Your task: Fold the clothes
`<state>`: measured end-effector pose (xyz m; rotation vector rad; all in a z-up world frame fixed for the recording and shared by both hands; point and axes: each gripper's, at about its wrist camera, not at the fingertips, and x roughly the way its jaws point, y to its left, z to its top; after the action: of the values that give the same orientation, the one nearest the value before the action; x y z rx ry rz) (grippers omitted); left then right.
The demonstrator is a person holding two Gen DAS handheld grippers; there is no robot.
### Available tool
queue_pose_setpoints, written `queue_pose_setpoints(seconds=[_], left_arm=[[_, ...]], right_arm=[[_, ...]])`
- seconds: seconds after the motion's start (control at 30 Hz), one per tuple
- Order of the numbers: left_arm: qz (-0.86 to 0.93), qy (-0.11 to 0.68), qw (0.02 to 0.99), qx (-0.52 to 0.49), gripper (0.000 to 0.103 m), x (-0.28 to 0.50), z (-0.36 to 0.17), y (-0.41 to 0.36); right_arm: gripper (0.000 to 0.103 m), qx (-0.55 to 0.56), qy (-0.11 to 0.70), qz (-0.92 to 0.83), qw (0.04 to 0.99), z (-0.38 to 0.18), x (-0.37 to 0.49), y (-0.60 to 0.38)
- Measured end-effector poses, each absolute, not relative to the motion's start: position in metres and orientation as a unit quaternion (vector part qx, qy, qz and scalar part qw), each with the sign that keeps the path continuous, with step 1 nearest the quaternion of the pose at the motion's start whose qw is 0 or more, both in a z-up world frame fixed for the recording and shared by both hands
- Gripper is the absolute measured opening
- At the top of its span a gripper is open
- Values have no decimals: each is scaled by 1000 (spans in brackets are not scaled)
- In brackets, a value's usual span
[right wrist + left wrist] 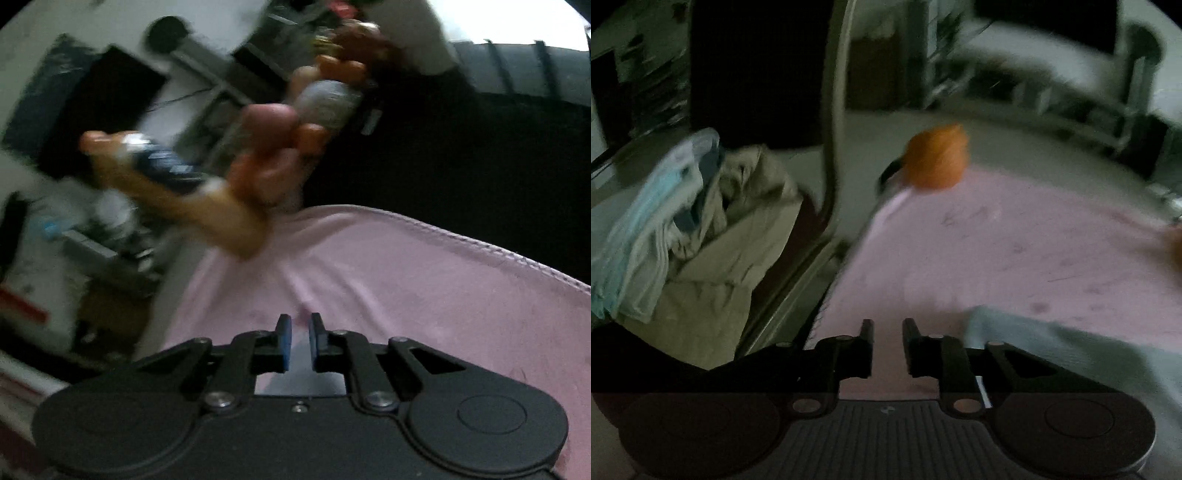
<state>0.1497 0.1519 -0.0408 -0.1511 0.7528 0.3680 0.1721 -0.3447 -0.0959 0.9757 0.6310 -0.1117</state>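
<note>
While spread flat over the bench, pink cloth (1015, 240) fills the middle of both views, stitched hem (480, 243) on its far edge. Pale blue garment (1071, 350) overlaps the cloth's near right part. Left hand-held gripper (888, 332) just above the cloth, jaws parted, nothing between. Right hand-held gripper (300, 328) likewise, narrow gap, blue pads (284, 343) clear of fabric. Left of the cloth: heap of clothes (701, 221). Beyond it: blurred orange object (936, 158).
</note>
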Motion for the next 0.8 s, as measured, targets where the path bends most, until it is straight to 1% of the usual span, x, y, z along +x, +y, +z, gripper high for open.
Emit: queue_pose_setpoints(seconds=[0.1, 0.17, 0.27, 0.4, 0.47, 0.57, 0.6, 0.63, 0.67, 0.73, 0.8], left_arm=[[125, 363, 918, -101, 25, 117, -36, 137], [90, 383, 913, -110, 25, 109, -46, 125], [66, 403, 911, -63, 25, 106, -60, 94], [75, 390, 918, 14, 25, 116, -75, 64], [83, 391, 916, 25, 25, 125, -84, 62], [100, 420, 901, 43, 24, 139, -104, 65], [109, 423, 898, 62, 25, 138, -110, 64], [110, 416, 899, 84, 25, 132, -111, 61], [109, 416, 897, 103, 25, 128, -112, 58], [107, 414, 896, 119, 25, 121, -114, 59], [99, 412, 900, 106, 24, 117, -112, 67]], right_arm=[[15, 459, 278, 2, 844, -82, 137, -338], [16, 448, 281, 24, 848, -78, 123, -335], [17, 432, 316, 40, 844, -87, 118, -318], [17, 402, 373, 85, 832, -103, 129, -286], [17, 392, 384, 98, 830, -111, 140, -272], [17, 408, 412, 96, 809, -131, 154, -264], [16, 416, 423, 94, 799, -138, 159, -262], [4, 423, 435, 90, 790, -146, 163, -261], [0, 428, 447, 80, 781, -154, 165, -265], [0, 472, 442, 66, 760, -161, 158, -282], [0, 496, 431, 26, 754, -160, 144, -301]])
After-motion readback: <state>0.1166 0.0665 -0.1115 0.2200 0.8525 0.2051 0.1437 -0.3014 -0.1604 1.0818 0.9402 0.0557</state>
